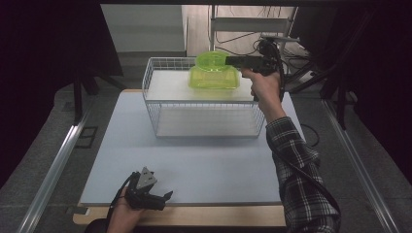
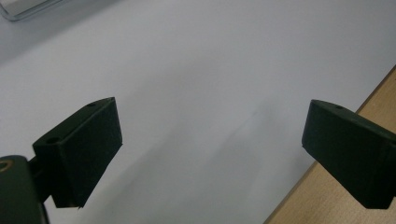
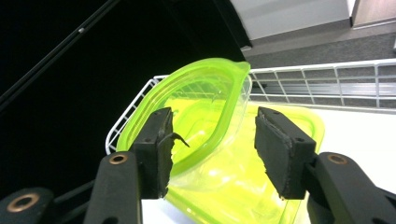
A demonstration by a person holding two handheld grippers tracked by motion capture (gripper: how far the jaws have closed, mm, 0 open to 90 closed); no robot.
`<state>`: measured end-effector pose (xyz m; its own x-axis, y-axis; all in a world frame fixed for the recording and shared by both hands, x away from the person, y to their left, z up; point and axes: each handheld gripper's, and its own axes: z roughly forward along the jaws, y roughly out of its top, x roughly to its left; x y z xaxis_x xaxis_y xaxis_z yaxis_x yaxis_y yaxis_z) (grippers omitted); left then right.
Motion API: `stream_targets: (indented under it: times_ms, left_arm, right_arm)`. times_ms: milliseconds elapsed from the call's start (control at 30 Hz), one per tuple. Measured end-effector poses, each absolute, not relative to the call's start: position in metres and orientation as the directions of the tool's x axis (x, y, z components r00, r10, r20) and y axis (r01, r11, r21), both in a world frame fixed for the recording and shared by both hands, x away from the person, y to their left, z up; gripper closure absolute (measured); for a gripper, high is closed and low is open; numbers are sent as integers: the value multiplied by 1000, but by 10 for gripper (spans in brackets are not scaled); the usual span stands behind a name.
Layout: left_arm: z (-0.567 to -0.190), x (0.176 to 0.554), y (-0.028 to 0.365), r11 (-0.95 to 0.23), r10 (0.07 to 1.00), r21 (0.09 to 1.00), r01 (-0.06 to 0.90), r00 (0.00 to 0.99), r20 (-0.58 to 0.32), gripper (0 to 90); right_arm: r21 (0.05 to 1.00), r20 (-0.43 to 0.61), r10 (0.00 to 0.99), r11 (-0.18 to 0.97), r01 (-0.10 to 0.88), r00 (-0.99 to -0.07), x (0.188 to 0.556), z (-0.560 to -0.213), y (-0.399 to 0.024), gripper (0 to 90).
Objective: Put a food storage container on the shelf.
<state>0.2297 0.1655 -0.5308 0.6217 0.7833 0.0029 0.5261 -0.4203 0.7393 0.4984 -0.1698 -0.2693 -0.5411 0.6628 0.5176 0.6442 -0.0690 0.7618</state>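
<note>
A lime-green see-through rectangular tub (image 1: 214, 80) stands on the top shelf of a white wire rack (image 1: 151, 104). A round green bowl (image 1: 209, 58) leans tilted on top of it. My right gripper (image 1: 227, 60) reaches in level from the right at the bowl's height. In the right gripper view, the jaws of the right gripper (image 3: 212, 149) stand apart. The bowl (image 3: 205, 93) wall runs between them, and a gap shows beside the right pad. The tub (image 3: 243, 191) lies below. My left gripper (image 1: 167, 198) rests open near the table's front edge, with nothing between its jaws (image 2: 210, 144).
The rack stands at the back middle of a pale blue mat (image 1: 204, 160) on a wooden table (image 1: 218, 216). Its lower shelf (image 1: 204, 124) holds nothing. Metal rails run along both sides of the table. Cables and dark stands sit behind the rack.
</note>
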Motion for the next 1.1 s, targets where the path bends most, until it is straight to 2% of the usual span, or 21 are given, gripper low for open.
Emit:
stream_targets:
  times_ms: [533,1100]
  left_arm:
    - [-531,230,165,-421,784,737,528,621,4,45]
    - [-530,231,167,-391,787,745,540,616,-33,41]
  right_arm:
    - [781,501,614,-18,625,-609,476,-274,-175,380]
    - [788,477,605,29,615,-638,458,-293,-185,318]
